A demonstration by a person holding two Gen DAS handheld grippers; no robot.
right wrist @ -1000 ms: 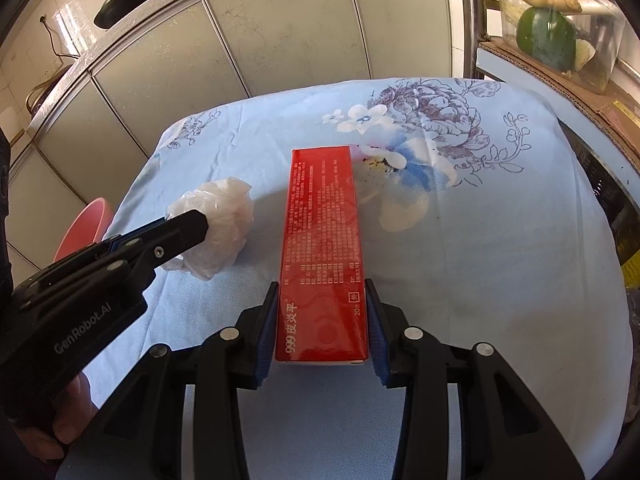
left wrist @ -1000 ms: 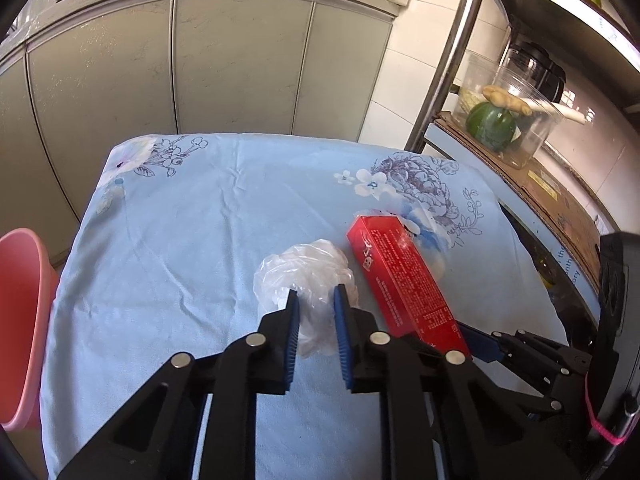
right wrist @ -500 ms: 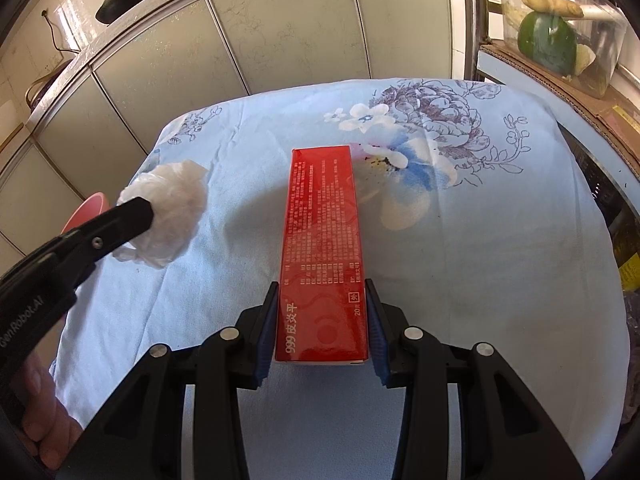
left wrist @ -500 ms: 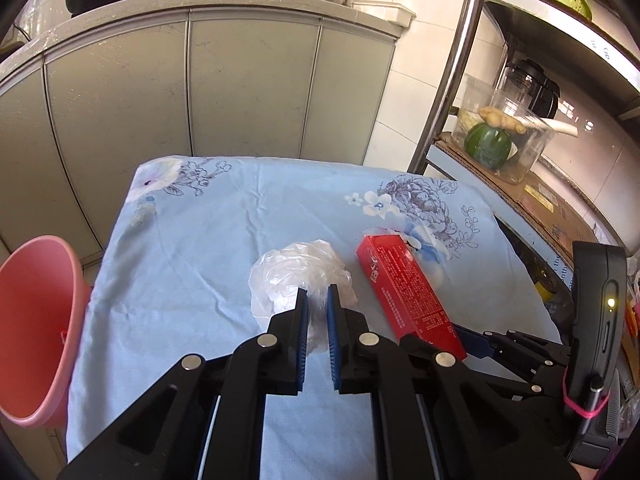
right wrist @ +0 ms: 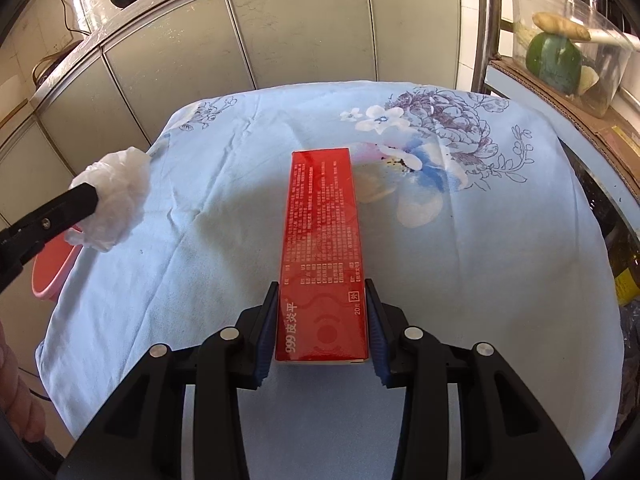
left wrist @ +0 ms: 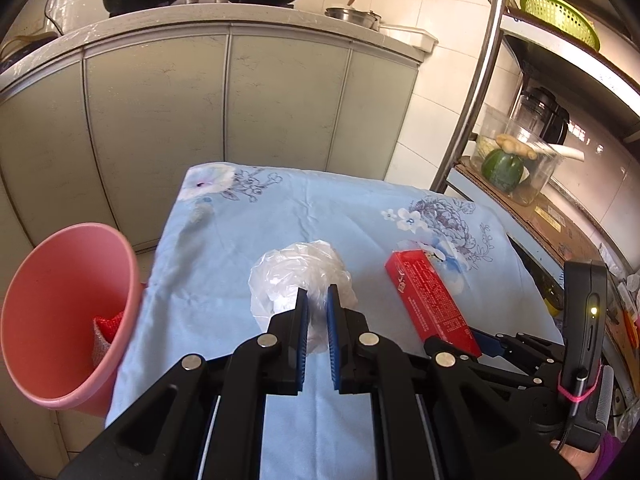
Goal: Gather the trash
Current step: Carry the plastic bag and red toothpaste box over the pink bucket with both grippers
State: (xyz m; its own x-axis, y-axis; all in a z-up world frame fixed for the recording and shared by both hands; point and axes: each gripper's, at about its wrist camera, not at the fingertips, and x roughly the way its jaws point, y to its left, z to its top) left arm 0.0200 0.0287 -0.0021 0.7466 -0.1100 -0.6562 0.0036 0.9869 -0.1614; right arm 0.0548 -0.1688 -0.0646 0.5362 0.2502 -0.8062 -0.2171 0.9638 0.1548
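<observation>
Bag (left wrist: 298, 276) lifted in left gripper (left wrist: 317, 304), near bin (left wrist: 60, 308)

Both cameras look forward and down over the blue flowered cloth (left wrist: 240, 240) toward the grey cabinets (right wrist: 300, 28). The left view sits higher and more to the left; both share the red box (left wrist: 432, 300).

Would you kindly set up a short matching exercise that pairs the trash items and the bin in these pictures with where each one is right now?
Things:
1. crumpled plastic bag
2. red box
3. pink bin

Places:
a. beside the table's left edge
b. between the right gripper's fingers
c. pinched by the left gripper

Pairs: 1-c, 2-b, 3-a
</observation>
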